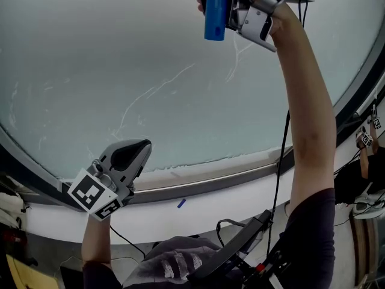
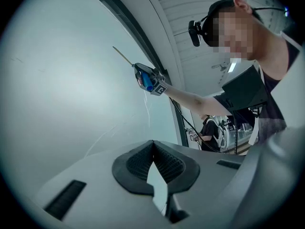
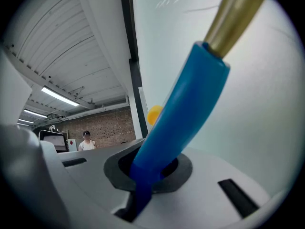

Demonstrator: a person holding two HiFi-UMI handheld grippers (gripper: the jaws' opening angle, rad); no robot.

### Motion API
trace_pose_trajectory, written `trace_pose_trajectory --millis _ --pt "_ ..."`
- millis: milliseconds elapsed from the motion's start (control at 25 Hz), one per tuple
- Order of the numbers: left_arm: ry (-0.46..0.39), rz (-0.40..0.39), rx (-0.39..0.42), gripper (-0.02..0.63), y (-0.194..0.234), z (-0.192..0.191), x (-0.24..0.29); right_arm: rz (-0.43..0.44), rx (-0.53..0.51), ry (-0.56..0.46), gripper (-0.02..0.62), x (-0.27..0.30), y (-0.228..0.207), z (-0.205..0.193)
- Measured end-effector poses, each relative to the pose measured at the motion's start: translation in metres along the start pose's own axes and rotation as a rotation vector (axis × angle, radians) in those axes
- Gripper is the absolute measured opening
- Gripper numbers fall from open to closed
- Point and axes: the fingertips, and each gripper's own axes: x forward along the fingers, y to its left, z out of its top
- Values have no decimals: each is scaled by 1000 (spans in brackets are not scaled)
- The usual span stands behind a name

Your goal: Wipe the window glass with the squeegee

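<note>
The squeegee has a blue handle (image 1: 215,14) (image 3: 186,109) and a brass shaft (image 3: 233,15). My right gripper (image 1: 225,2) (image 3: 150,168) is shut on that handle, raised high against the window glass (image 1: 120,71). From the left gripper view, the squeegee (image 2: 146,82) shows far off, its thin shaft pointing up-left along the pane (image 2: 62,80). The blade is out of sight. My left gripper (image 1: 139,152) (image 2: 153,163) hangs low by the bottom frame, jaws together with nothing between them.
Thin wet streaks (image 1: 156,92) cross the frosted pane. A grey frame and white sill (image 1: 210,179) run below it, with a small blue scrap (image 1: 181,203) on the sill. Cables (image 1: 280,161) hang by my right arm. A person (image 3: 86,141) stands far behind.
</note>
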Motion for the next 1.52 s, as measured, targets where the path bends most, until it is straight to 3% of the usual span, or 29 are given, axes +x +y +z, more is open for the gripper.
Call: trace_pose_trajectory --millis 200,400,600,960,1280,1520 --pt "5 -7 66 5 2 18 8 -3 0 7 5 -1 -2 -6" --pt "-70 -7 259 5 4 103 16 -6 6 11 5 -1 -2 -10" --pt "-109 2 333 5 -1 149 10 -6 19 30 5 2 0 -15" --pt "-81 19 234 5 5 90 4 16 28 7 5 0 -5 -31" --pt "-103 12 185 5 1 75 -3 -3 62 12 5 -3 -16 -58" --pt "-44 33 171 5 0 44 -13 9 80 7 5 -6 -23 -91"
